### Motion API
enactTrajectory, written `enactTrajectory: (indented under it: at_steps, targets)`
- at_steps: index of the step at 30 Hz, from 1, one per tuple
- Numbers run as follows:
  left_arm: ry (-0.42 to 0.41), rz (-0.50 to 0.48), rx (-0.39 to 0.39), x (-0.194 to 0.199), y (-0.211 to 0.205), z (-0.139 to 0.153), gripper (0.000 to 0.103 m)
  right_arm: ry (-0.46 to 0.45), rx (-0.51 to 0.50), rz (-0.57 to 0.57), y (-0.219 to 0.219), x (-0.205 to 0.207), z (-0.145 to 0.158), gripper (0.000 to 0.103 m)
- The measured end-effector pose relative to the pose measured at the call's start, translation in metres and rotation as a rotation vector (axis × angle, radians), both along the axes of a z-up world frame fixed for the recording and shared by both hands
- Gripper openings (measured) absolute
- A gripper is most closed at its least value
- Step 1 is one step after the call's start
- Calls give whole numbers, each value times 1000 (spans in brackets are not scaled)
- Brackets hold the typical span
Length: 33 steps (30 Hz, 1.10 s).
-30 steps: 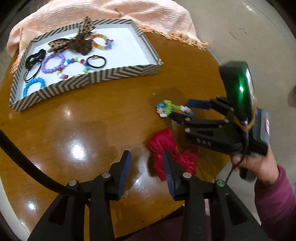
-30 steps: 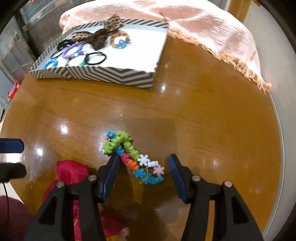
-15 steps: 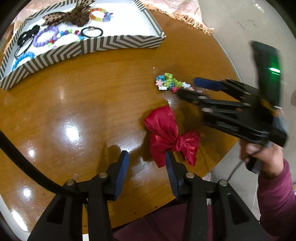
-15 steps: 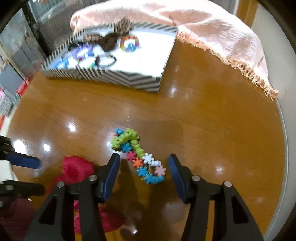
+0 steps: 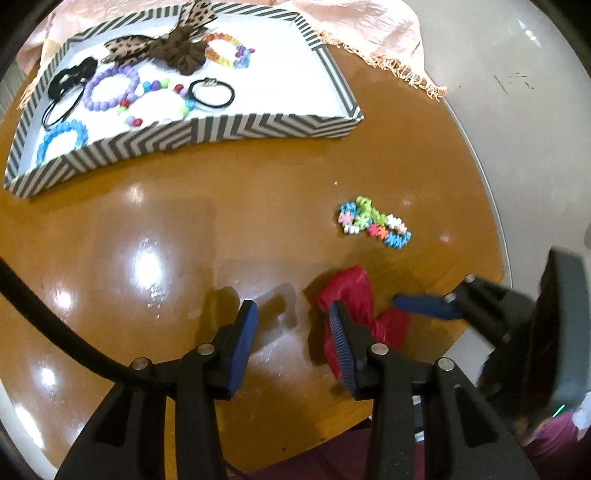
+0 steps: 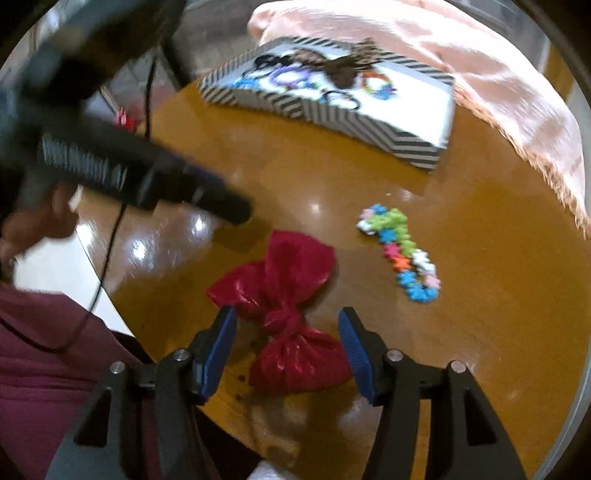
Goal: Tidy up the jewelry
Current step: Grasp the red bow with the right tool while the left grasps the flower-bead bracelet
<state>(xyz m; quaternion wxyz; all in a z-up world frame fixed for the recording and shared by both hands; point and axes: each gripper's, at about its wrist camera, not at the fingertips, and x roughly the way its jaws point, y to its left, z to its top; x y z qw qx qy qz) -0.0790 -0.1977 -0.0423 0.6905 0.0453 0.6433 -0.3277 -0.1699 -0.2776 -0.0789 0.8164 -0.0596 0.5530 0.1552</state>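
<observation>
A red shiny bow (image 6: 284, 295) lies near the front edge of the round wooden table (image 5: 155, 221). My right gripper (image 6: 286, 332) is open, its jaws on either side of the bow's knot. The bow also shows in the left wrist view (image 5: 354, 295), just right of my open, empty left gripper (image 5: 291, 325). A colourful flower-bead bracelet (image 5: 375, 221) lies beyond the bow; it shows in the right wrist view (image 6: 402, 254) too. The striped tray (image 5: 207, 129) at the back holds bracelets, hair ties and a brown bow.
A peach fringed cloth (image 5: 373, 33) lies under and behind the tray, draped over the far table edge. The table rim (image 5: 491, 206) curves close on the right. The left gripper's body (image 6: 122, 170) crosses the right wrist view at left.
My right gripper has swung away from the flower-bead bracelet toward the table's front edge and now straddles the red bow. My left gripper has shifted slightly; the tray looks nearer.
</observation>
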Motion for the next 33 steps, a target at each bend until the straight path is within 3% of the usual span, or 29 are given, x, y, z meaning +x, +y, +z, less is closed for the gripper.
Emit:
enactTrajectory:
  at_steps: [4,6,7,19,25,27,30,32,33]
  targets:
    - [-17,-26,6,3,-14,2,40,-22,-115,18,14,-6,-14,55]
    - [-17,-29,8,5,-21,2,40,-39,-110,3,12,-12,-11,21]
    - [-18,-30,9,6,-25,2,40,-37,-119,-16,8,-15,-11,20]
    - [-97,-162,49,10,-94,-3,40,10,60,-532,-122,-48,-2,19]
    - [-121,-227,108,10,-117,-14,40,-1,83,-584,-135,-53,-2,21]
    - [-125,-243,127,10,-124,-19,40,-5,80,-594,-139,-53,-2,33]
    - [-145,-242,123,12,-130,-18,40,-9,74,-591,-139,-52,-3,35]
    - [-154,-245,112,13,-133,-17,33,-21,67,-592,-137,-43,-4,35]
    - [-167,-251,108,13,-135,-17,24,-31,71,-597,-138,-42,-4,35]
